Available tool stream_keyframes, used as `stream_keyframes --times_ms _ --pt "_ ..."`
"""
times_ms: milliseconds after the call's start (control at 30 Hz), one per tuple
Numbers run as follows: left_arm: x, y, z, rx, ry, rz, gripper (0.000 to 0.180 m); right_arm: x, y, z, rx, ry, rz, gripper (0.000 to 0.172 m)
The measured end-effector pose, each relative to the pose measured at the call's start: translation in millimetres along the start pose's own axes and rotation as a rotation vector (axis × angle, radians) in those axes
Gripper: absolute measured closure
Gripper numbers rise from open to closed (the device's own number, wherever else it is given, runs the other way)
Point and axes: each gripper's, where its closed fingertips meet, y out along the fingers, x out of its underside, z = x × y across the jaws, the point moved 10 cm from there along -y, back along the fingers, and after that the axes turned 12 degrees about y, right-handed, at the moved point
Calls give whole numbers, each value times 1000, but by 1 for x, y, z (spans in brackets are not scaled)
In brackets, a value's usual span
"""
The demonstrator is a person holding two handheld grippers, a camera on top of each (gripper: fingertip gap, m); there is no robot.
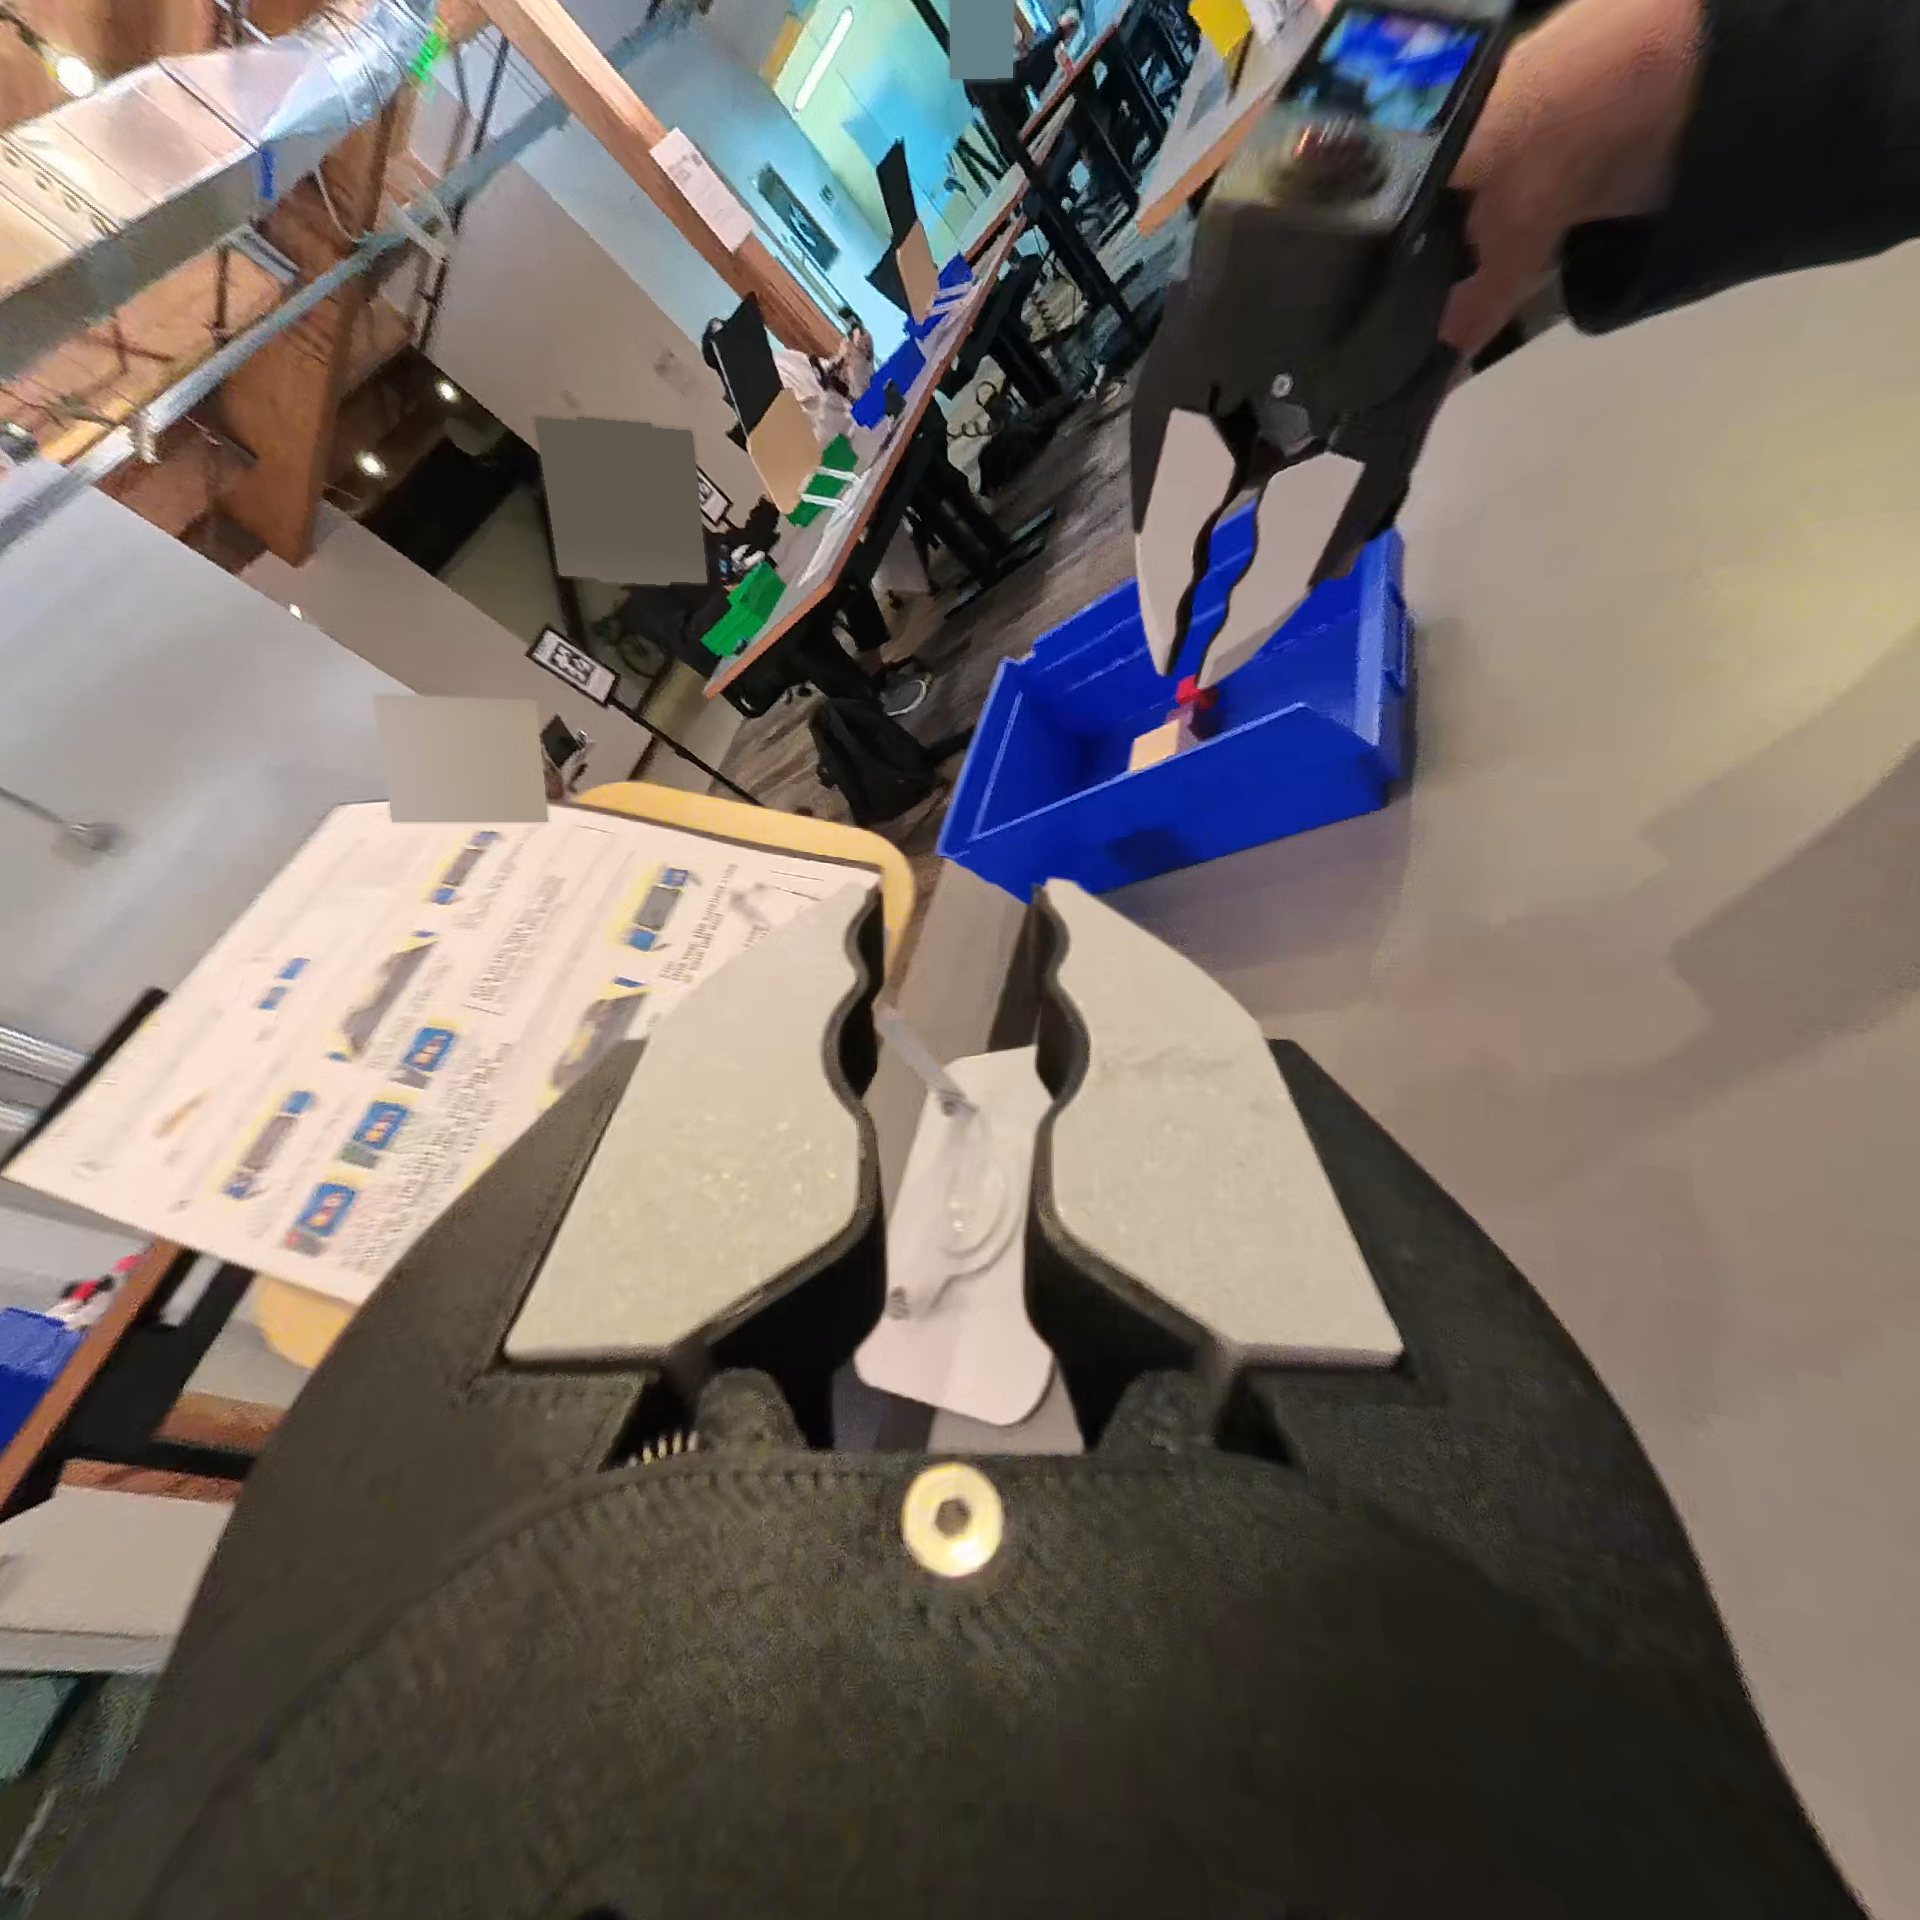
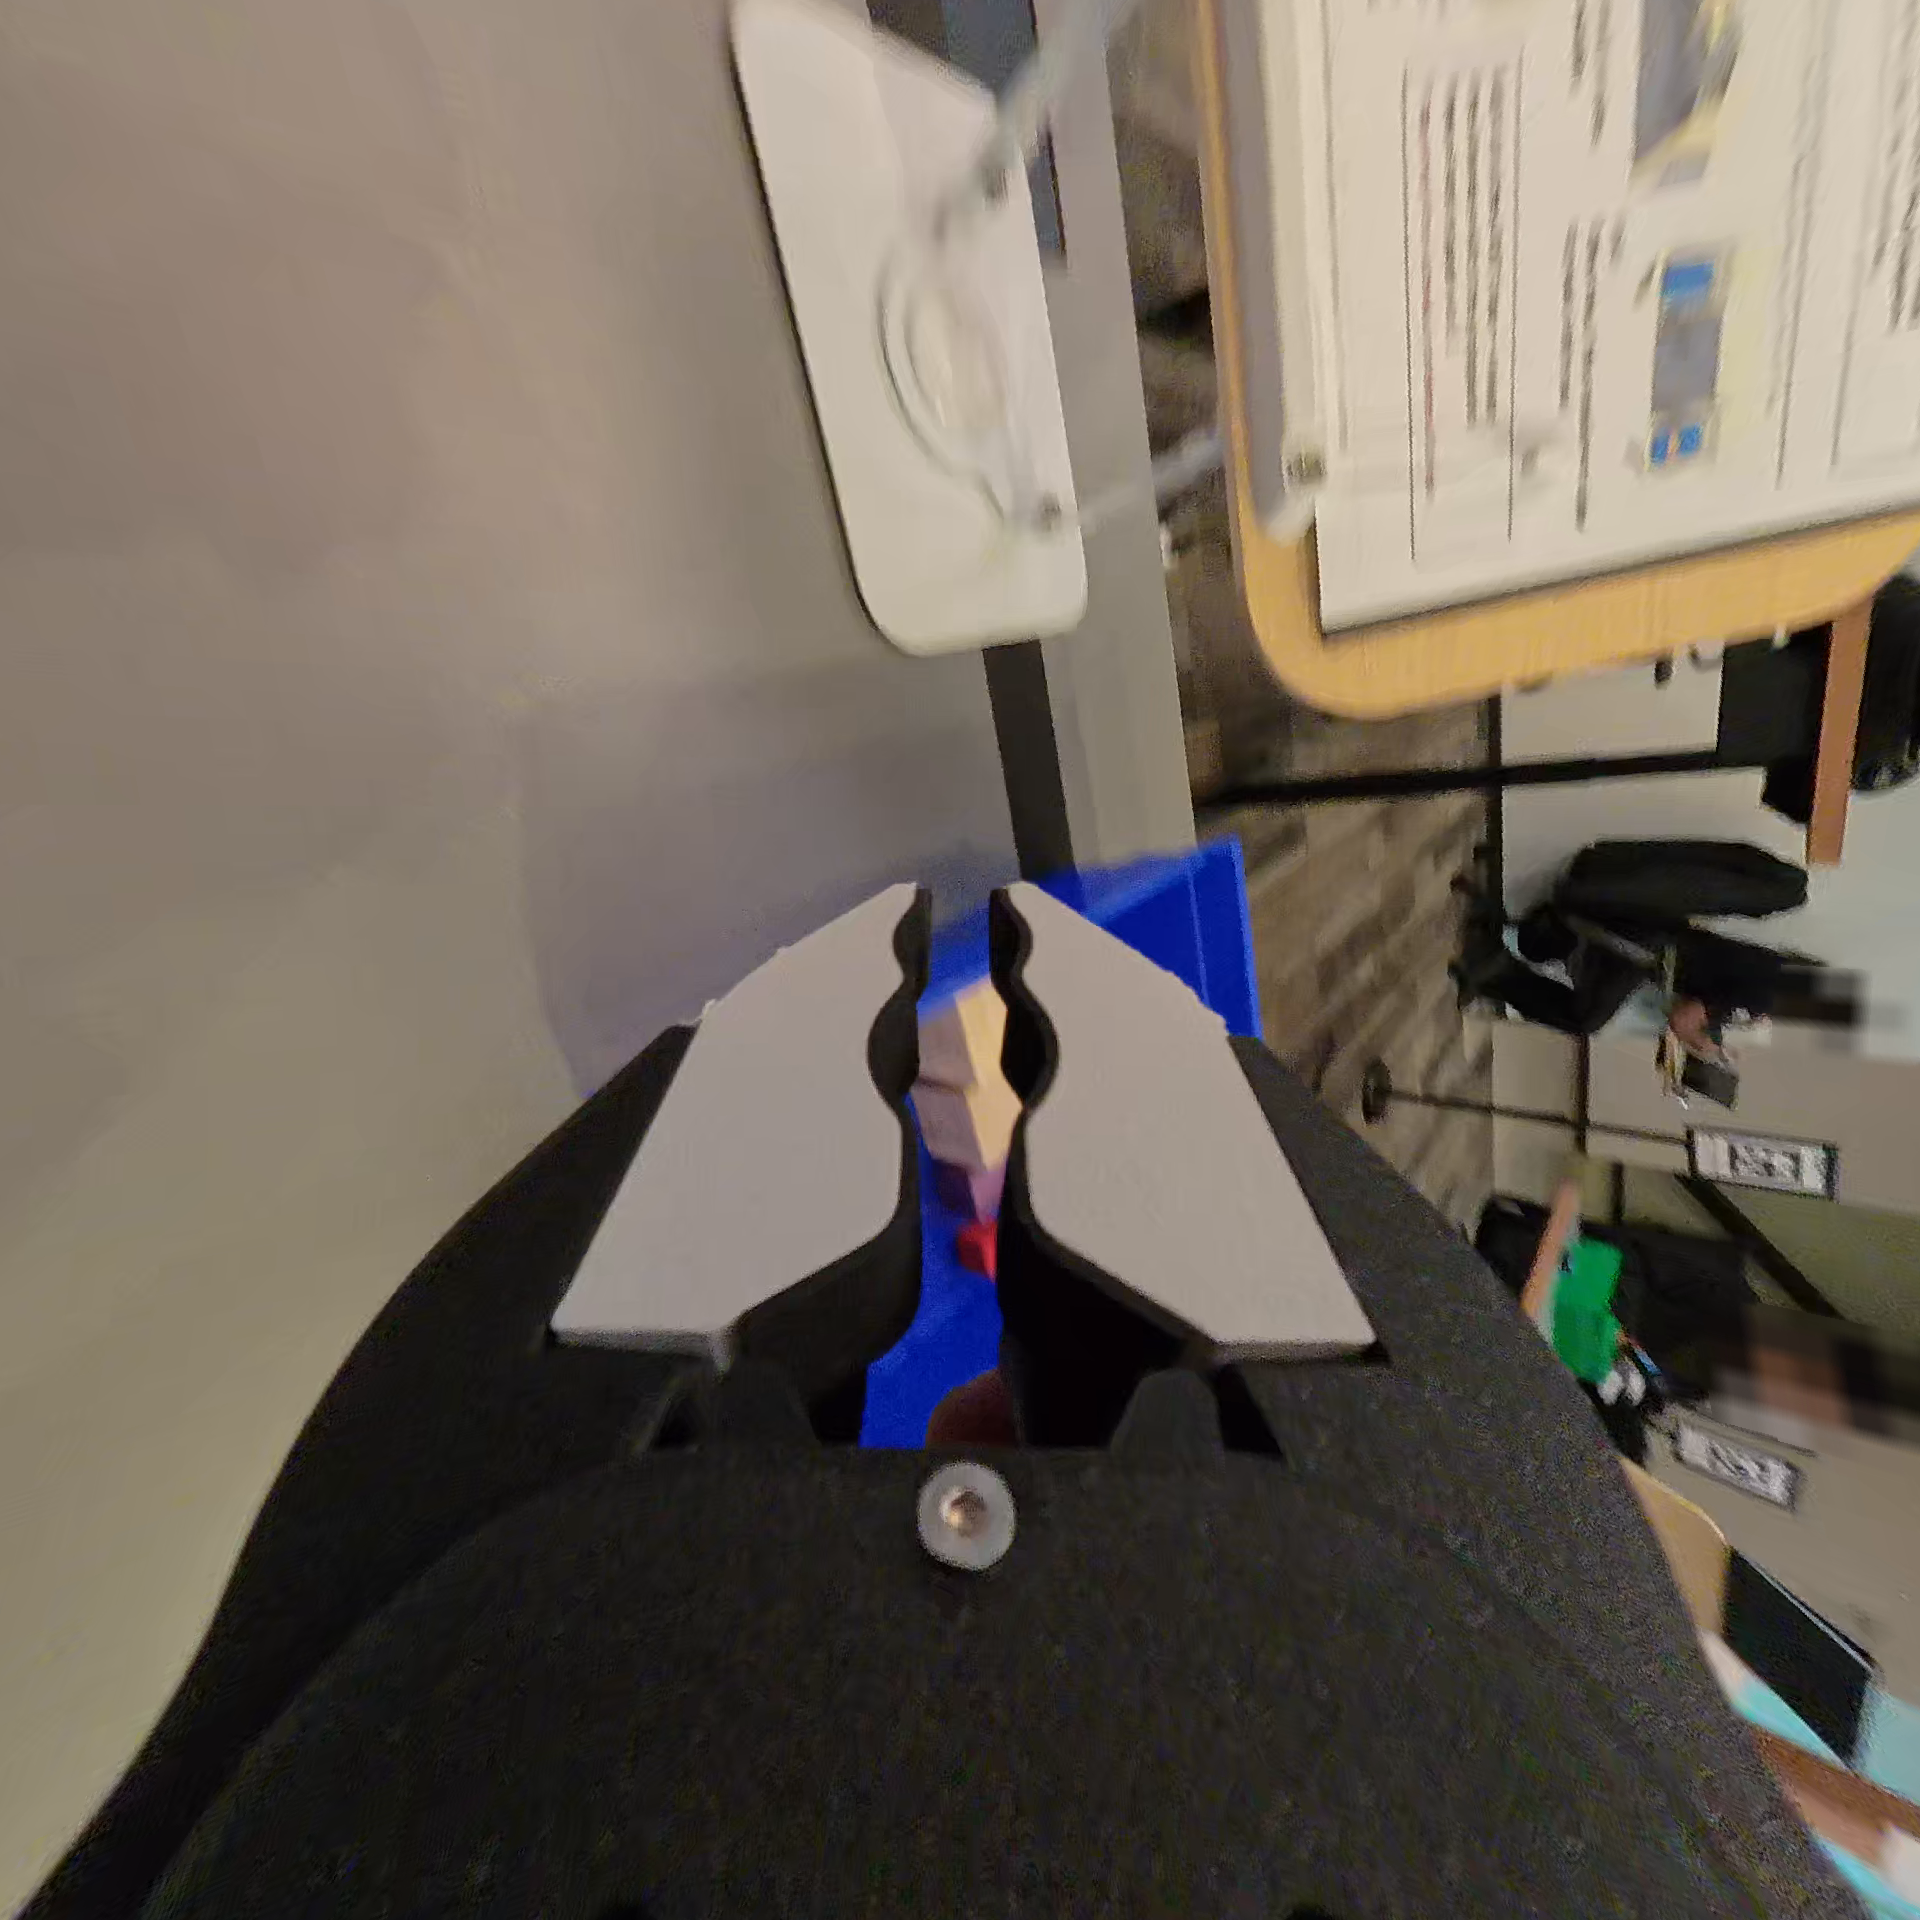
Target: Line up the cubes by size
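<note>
Printed sheet (image 1: 416,1039) on clipboard (image 2: 1455,644); perhaps a backpack (image 2: 1662,914).

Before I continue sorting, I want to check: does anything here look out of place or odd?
Nothing is spilled or visibly damaged. The cubes sit bunched inside the blue bin, not in a row. A white card overhangs the table edge.

The right gripper (image 2: 954,904) hangs over the blue bin (image 2: 1164,925), its fingers slightly apart. Between them, inside the bin, show tan cubes (image 2: 982,1081) and a small red cube (image 2: 975,1244).
</note>
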Motion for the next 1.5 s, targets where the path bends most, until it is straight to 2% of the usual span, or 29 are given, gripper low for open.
stream_keyframes --times_ms 133,233,367,433,600,700,733,833,900,967,1133,1333,1500 --pt "5 26 30 16 -49 -74 147 -35 2 -45 -41 146 250 167" --pt "21 38 44 -46 -149 -130 146 -45 25 -64 -22 255 327 170" --pt "65 48 65 -139 -485 -138 145 -43 61 -75 -52 503 481 170" --pt "86 53 81 -167 -616 -123 135 -38 79 -78 -34 581 500 169" --pt "120 74 120 -240 -714 -253 109 -26 112 -99 14 718 627 166" --pt "124 89 132 -231 -674 -326 98 -18 126 -108 14 750 621 159" --pt "124 92 134 -238 -641 -367 96 -20 126 -108 18 714 602 152" --pt "126 100 141 -259 -623 -414 96 -18 131 -113 83 609 577 146" --pt "127 102 144 -257 -609 -430 99 -17 130 -110 84 646 573 137" --pt "129 101 142 -281 -569 -476 91 -15 129 -108 87 665 583 135" --pt "141 100 142 -305 -639 -537 68 -12 127 -107 91 676 584 128" --pt "141 103 143 -311 -603 -566 56 -16 130 -113 97 610 561 115" --pt "143 104 142 -312 -619 -584 53 -17 130 -116 98 572 559 114"
